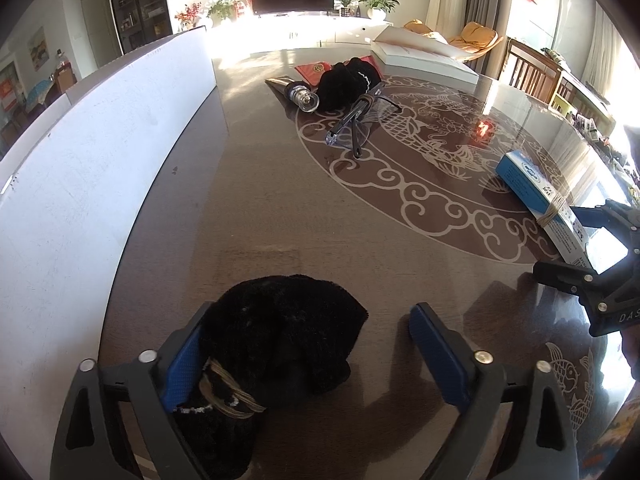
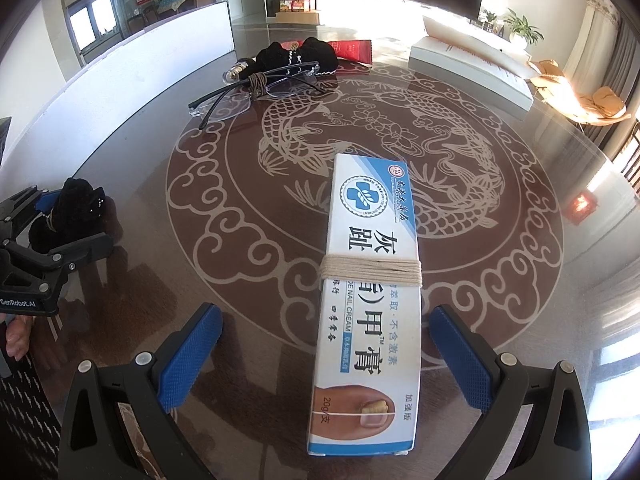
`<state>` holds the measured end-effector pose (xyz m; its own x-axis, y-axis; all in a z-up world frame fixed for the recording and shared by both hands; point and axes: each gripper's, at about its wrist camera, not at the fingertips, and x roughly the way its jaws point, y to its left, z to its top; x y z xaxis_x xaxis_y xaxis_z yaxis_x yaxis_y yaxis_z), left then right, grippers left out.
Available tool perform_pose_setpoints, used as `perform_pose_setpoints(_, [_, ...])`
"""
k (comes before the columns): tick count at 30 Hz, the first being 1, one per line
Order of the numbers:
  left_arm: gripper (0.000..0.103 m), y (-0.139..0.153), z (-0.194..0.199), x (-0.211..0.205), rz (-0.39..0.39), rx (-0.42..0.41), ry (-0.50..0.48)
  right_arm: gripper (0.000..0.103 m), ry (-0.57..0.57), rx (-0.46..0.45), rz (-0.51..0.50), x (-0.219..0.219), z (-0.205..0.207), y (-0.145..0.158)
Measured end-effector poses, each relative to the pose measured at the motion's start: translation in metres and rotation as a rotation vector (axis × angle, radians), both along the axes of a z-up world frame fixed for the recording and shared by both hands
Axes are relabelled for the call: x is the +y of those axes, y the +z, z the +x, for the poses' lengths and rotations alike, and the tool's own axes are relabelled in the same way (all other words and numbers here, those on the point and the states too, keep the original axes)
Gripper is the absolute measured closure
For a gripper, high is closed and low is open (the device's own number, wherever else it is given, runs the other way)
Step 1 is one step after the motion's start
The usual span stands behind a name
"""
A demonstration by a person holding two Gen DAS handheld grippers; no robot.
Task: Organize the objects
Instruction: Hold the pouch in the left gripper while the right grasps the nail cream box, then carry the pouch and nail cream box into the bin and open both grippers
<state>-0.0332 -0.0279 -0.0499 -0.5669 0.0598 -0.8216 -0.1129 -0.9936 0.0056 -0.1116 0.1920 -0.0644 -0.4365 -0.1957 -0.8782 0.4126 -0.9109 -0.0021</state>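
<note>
Blue-padded, my left gripper (image 1: 304,360) is gaping around the black pouch (image 1: 288,336) near the table's (image 1: 280,208) left edge, while my right gripper (image 2: 324,360) is spreading around the cream box (image 2: 372,280). Nothing looks gripped yet; I'm judging the glasses (image 1: 352,124) and far-edge clutter still unsorted.

Black pouch (image 1: 276,344) lower end cut off by frame edge (left wrist view); small print on cream box (image 2: 370,300) unreadable.

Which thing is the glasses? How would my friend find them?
Start at the big round fish pattern on the table. At its far left edge lie the glasses, beside a black pouch. Only they have clear lenses, with string wound round the middle.
</note>
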Motion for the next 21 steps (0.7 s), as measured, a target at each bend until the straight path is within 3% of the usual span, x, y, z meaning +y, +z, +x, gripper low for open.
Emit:
perform_pose_setpoints(1, [0.056,0.003,0.001,-0.001,0.004,0.014,-0.004,0.000,-0.005,-0.016,0.005,-0.001,-0.005,0.000])
perform_pose_setpoints(3, [0.068,0.005,0.002,-0.004,0.046,0.020,-0.012,0.003,-0.027,-0.036,0.022,-0.002,-0.013,0.000])
perform_pose_setpoints(5, [0.074,0.007,0.003,-0.009,0.095,0.027,-0.010,0.032,-0.044,-0.021,0.014,0.000,-0.014,0.006])
perform_pose_setpoints(6, [0.074,0.010,0.003,-0.011,0.112,0.040,-0.005,0.041,-0.047,-0.017,0.014,0.002,-0.014,0.009])
perform_pose_setpoints(7, [0.075,0.013,0.005,-0.014,0.124,0.057,0.001,0.059,-0.052,-0.017,0.014,0.004,-0.015,0.011])
perform_pose_setpoints(11, [0.076,0.029,0.014,-0.022,0.168,0.128,0.026,0.059,-0.085,-0.047,-0.026,0.014,-0.014,0.018])
perform_pose_setpoints(15, [0.076,0.052,0.019,-0.039,0.238,0.165,0.083,0.059,-0.117,-0.026,-0.153,0.022,-0.014,0.046])
perform_pose_setpoints(18, [0.076,0.081,0.025,-0.062,0.302,0.218,0.133,0.059,-0.081,0.017,-0.196,0.007,-0.017,0.076])
perform_pose_setpoints(21, [0.076,0.117,0.030,-0.097,0.310,0.276,0.211,0.059,-0.023,0.046,-0.239,-0.024,-0.028,0.107])
